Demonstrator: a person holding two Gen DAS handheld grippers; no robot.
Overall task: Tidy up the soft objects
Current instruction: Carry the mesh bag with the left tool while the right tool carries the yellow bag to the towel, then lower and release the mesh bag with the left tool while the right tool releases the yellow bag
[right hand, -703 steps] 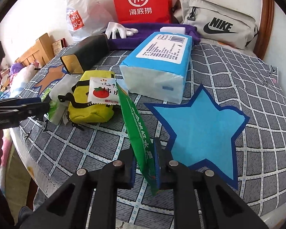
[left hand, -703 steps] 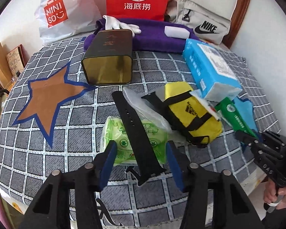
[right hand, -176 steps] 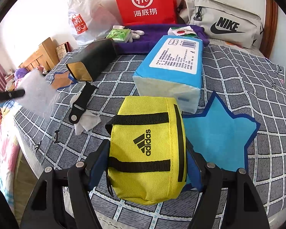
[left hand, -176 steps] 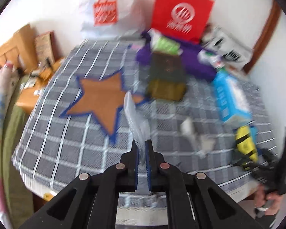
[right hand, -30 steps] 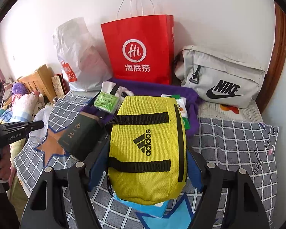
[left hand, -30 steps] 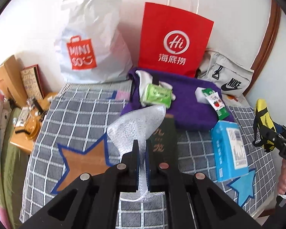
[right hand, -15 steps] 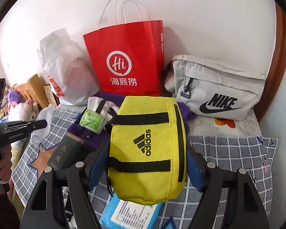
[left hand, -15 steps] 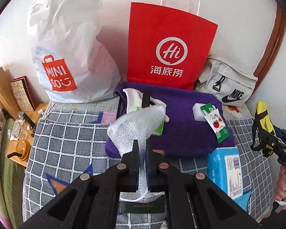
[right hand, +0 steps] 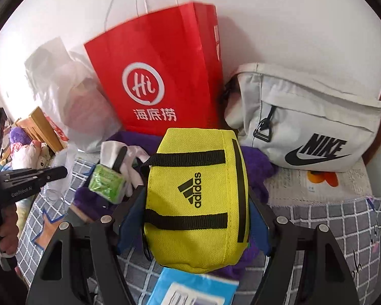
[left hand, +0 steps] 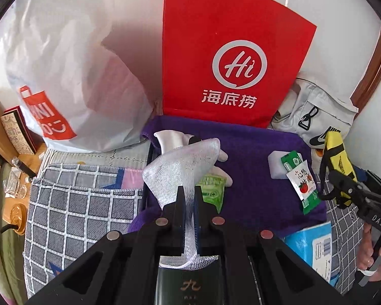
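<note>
My left gripper (left hand: 188, 193) is shut on a white mesh net (left hand: 183, 162) that flares up above its fingers, held over the near edge of the purple towel (left hand: 251, 152). On that towel lie a white glove (left hand: 170, 137), a green tissue pack (left hand: 212, 186), a white block (left hand: 275, 164) and a green and white snack packet (left hand: 302, 183). My right gripper (right hand: 194, 216) is clamped on a yellow Adidas pouch (right hand: 198, 203), held above the towel (right hand: 256, 167). That same pouch (left hand: 336, 150) shows at the right edge of the left wrist view.
A red paper bag (left hand: 228, 58), a white Miniso plastic bag (left hand: 63, 76) and a grey Nike bag (right hand: 307, 124) stand along the wall behind the towel. A dark green box (left hand: 188, 284) and a blue tissue pack (left hand: 315, 249) lie on the checked bedspread (left hand: 76, 211). Wooden furniture (left hand: 2, 137) stands left.
Both grippers have moved forward toward the wall; the towel, the red bag and the grey bag now loom larger. The net and the yellow pouch stay gripped as before.
</note>
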